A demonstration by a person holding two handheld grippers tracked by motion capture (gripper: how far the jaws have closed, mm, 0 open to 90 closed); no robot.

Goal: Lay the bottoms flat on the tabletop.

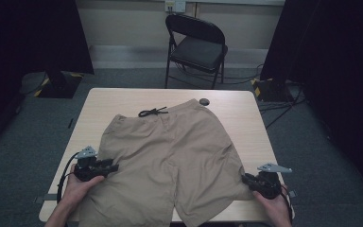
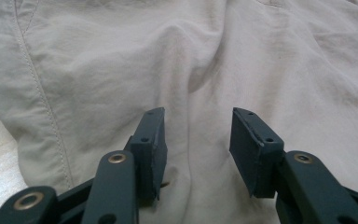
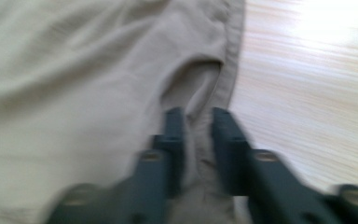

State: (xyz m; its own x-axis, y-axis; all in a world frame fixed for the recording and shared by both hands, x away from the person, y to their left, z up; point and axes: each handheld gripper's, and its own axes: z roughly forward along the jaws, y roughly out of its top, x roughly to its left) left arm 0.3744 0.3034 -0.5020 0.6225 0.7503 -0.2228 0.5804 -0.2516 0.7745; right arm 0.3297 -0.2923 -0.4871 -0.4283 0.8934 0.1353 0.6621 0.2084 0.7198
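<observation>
1. A pair of khaki shorts lay flat over the middle of the light wooden surface, waistband toward 12 o'clock and both legs running to the near edge at 6 o'clock.
2. The black drawstring sat knotted at the waistband, on the bare wood just past it.
3. A small dark round object rested on the surface near the far edge, at about 1 o'clock from the shorts.
4. The left tool sat at 8 o'clock, over the outer side of the left leg; in the left gripper view its jaws stood apart above the cloth, pinching nothing.
5. The right tool was at 4 o'clock, at the hem of the right leg; in the blurred right gripper view its jaws had closed on a fold of fabric by the hem.
6. Beyond the surface, at 12 o'clock, a black folding chair stood on grey carpet before a pale wall.
7. Dark curtains hung at 10 and 2 o'clock, with cables trailing over the floor at the right.
</observation>
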